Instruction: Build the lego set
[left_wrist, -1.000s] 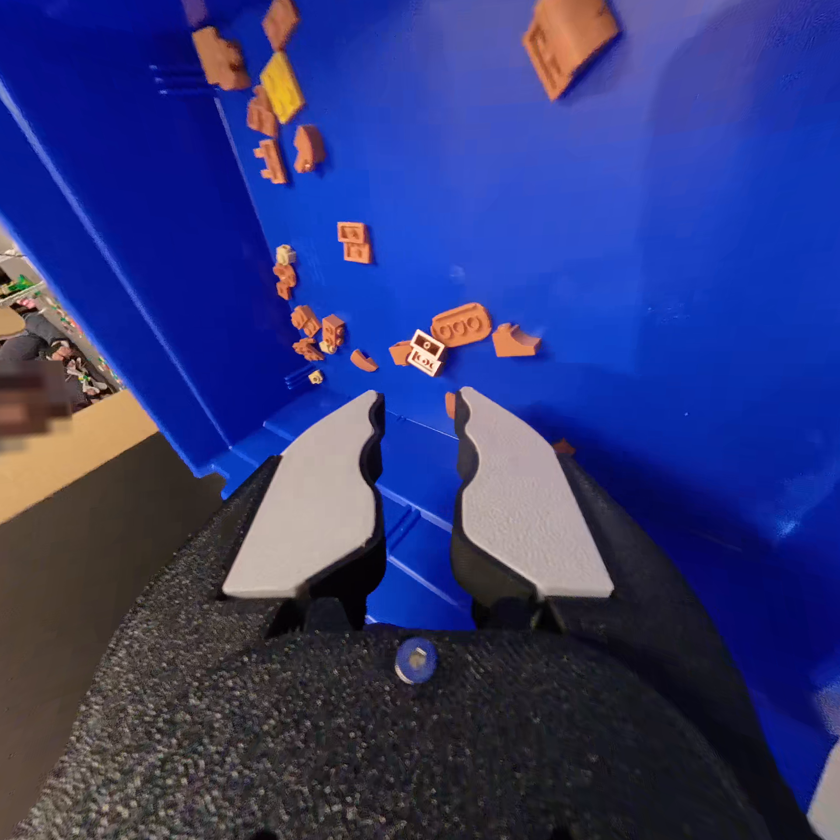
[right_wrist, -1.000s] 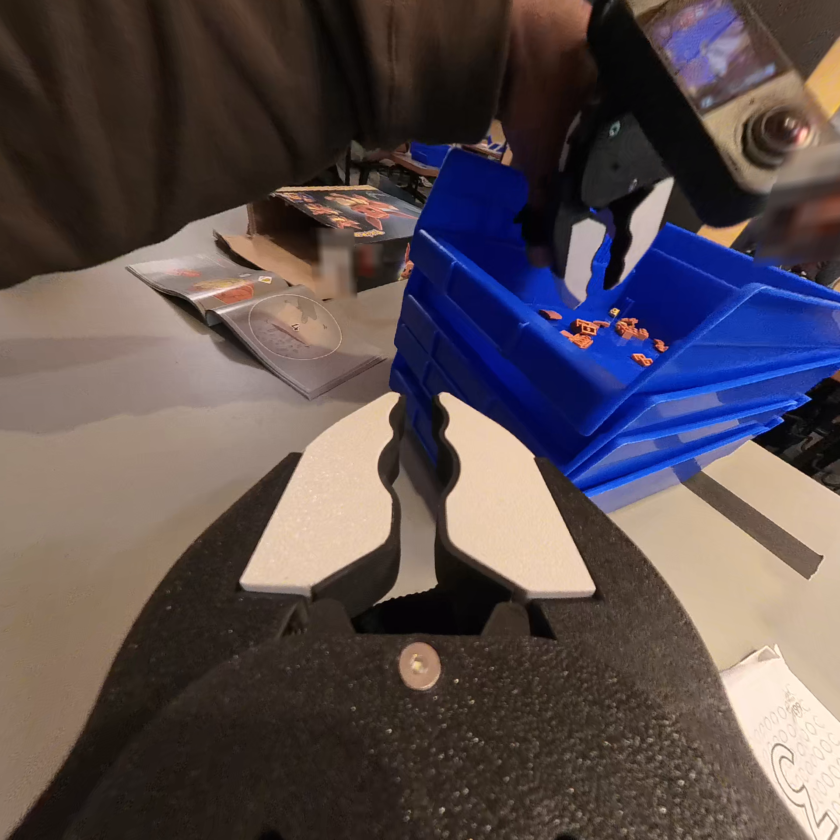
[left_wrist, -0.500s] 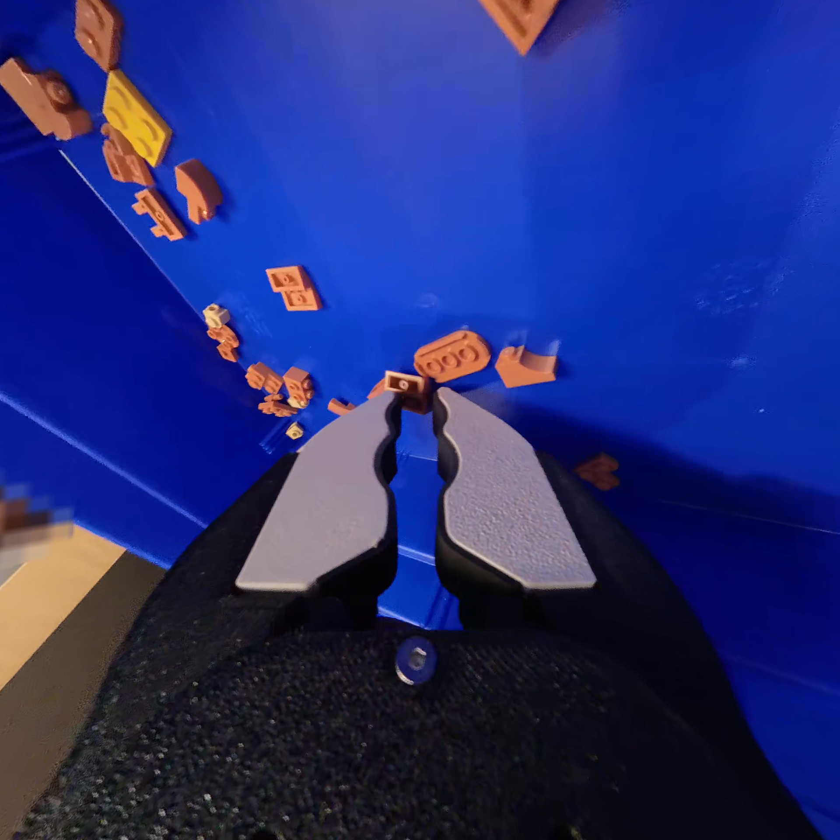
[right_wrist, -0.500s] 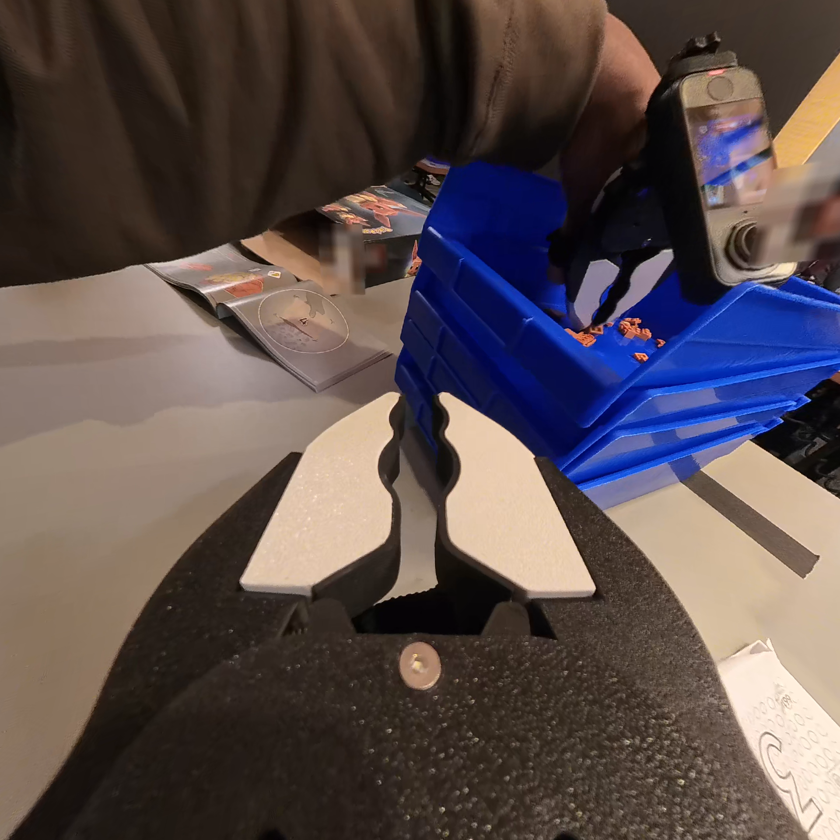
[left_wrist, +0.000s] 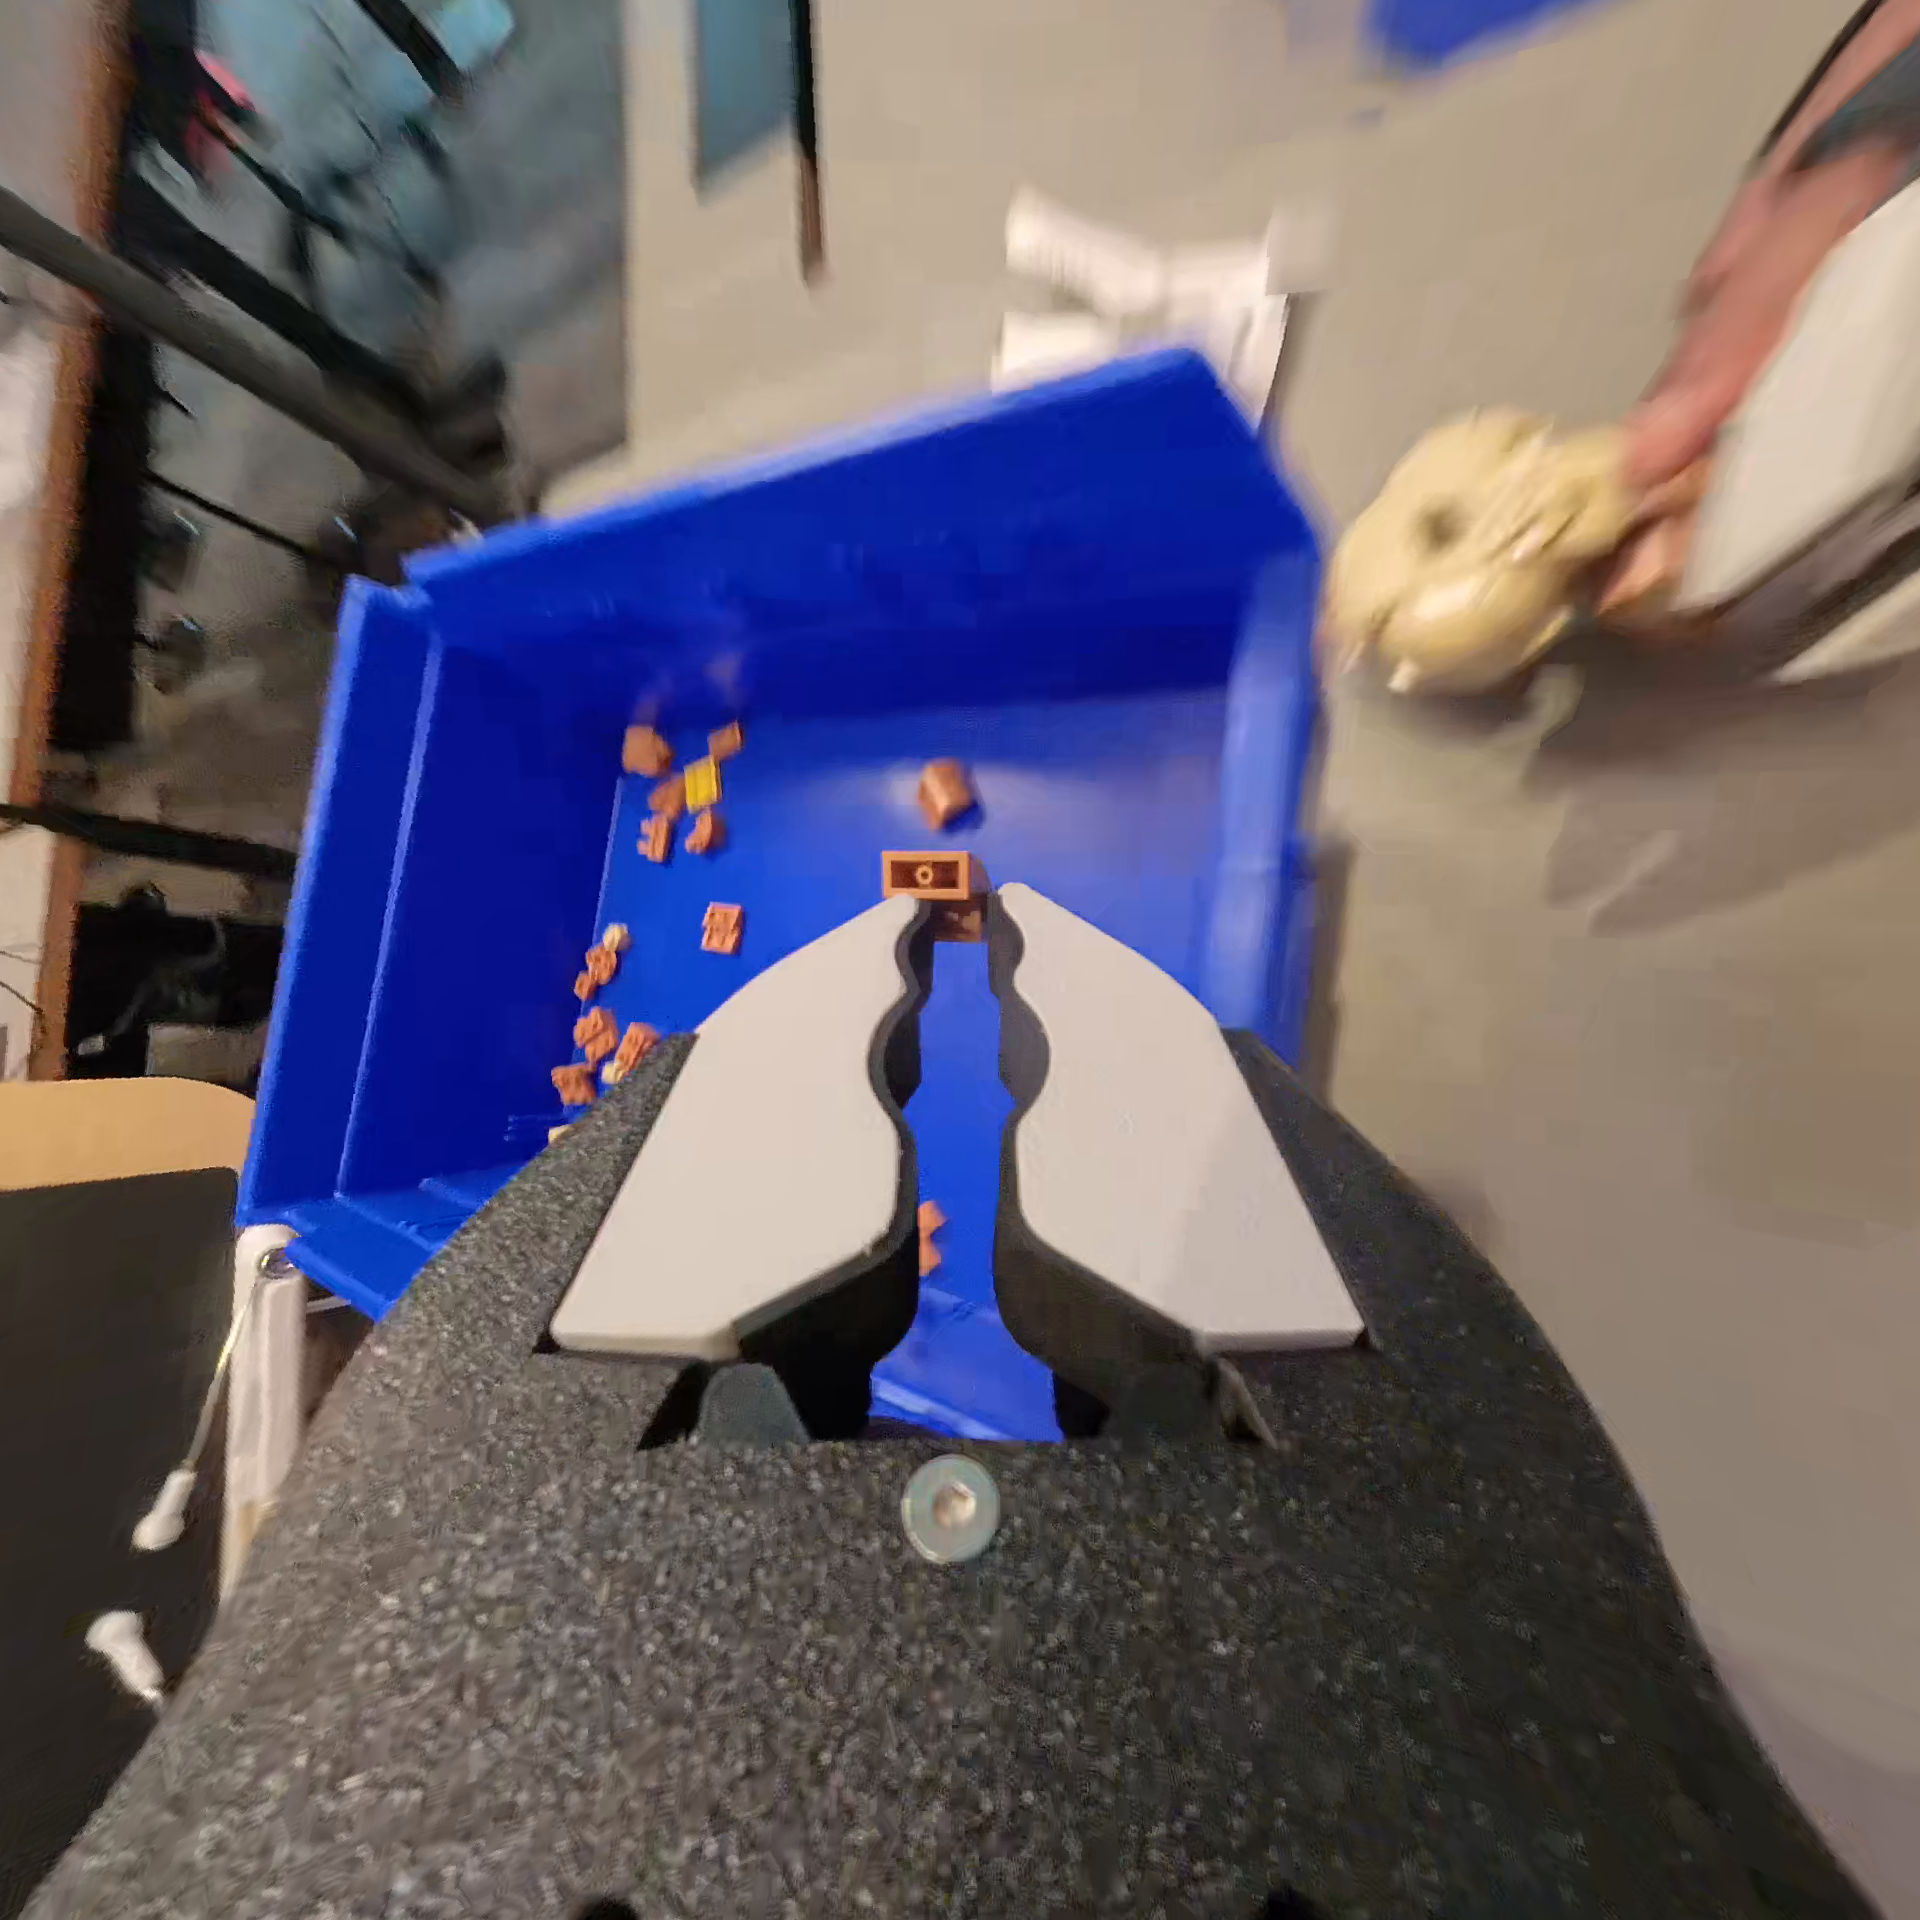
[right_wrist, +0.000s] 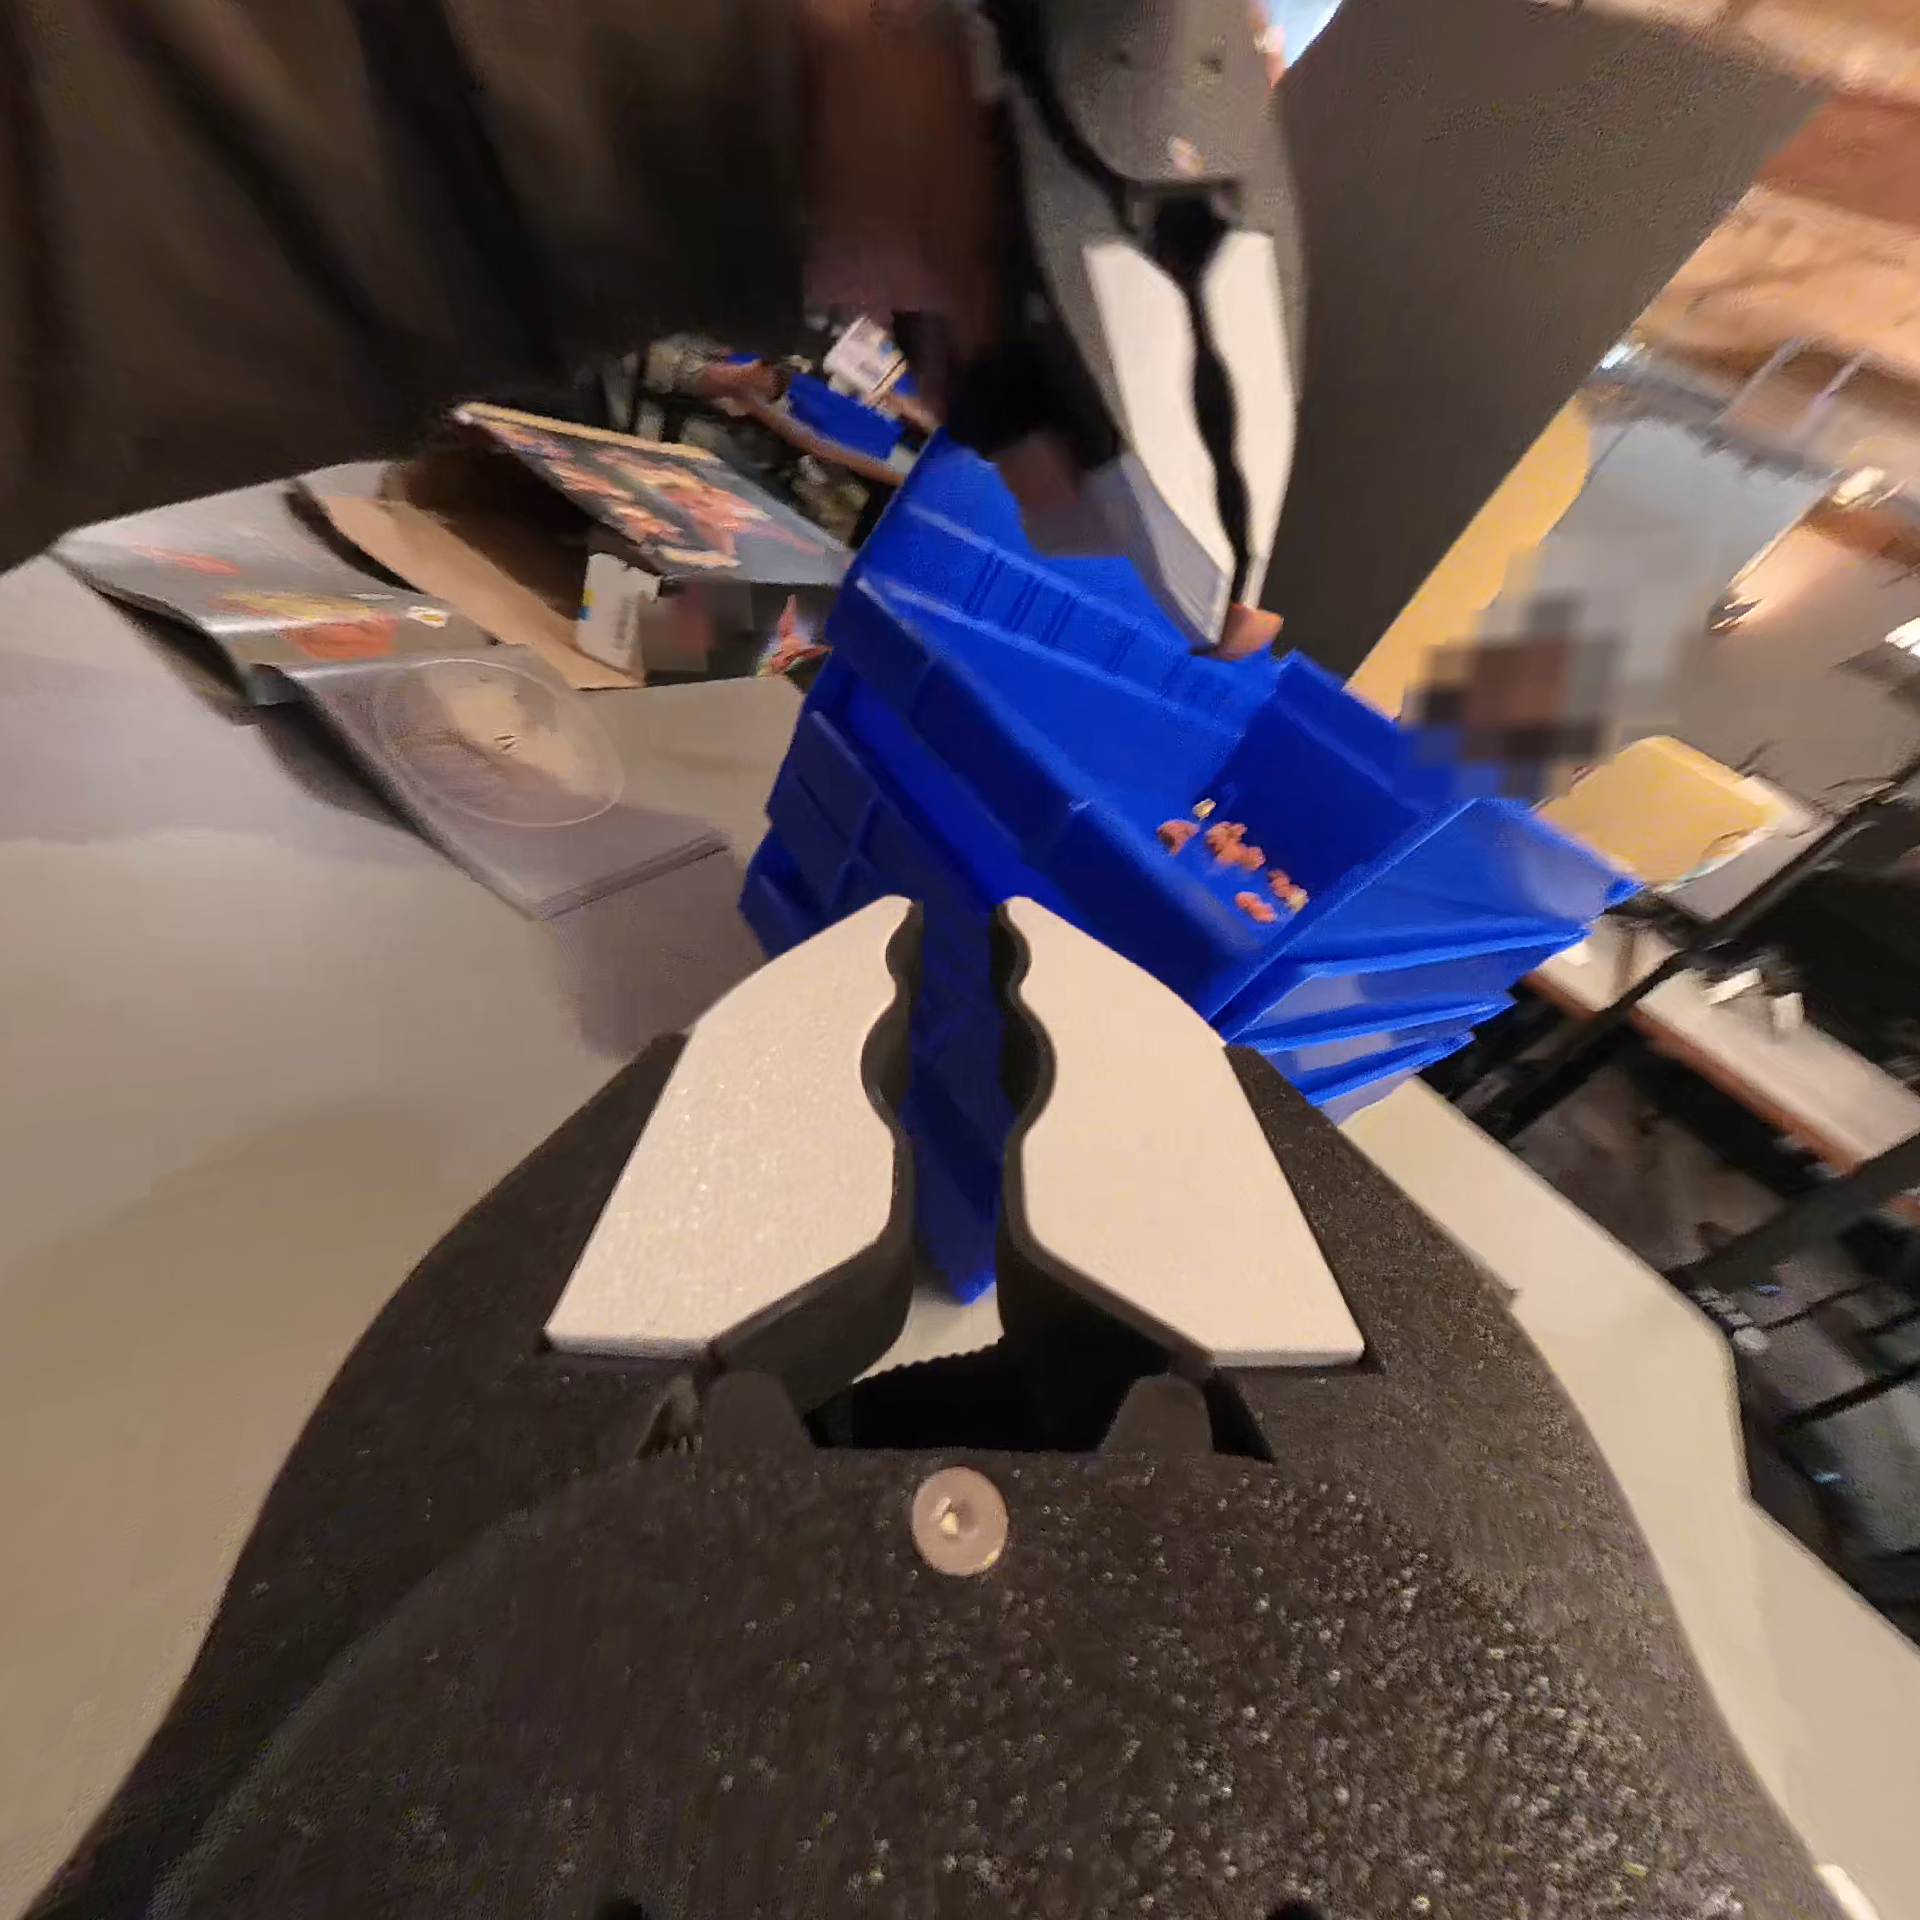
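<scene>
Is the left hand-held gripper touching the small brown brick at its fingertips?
Touching. In the left wrist view the left hand-held gripper pinches the small brown brick between its tips, lifted above the blue bin.

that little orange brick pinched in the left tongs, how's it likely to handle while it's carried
The orange brick looks like rigid plastic, so it probably won't flex. Only the tips of the left tongs catch it, so it could twist or slip out. It's small, likely very light, and would probably bounce if dropped into the blue bin.
</scene>
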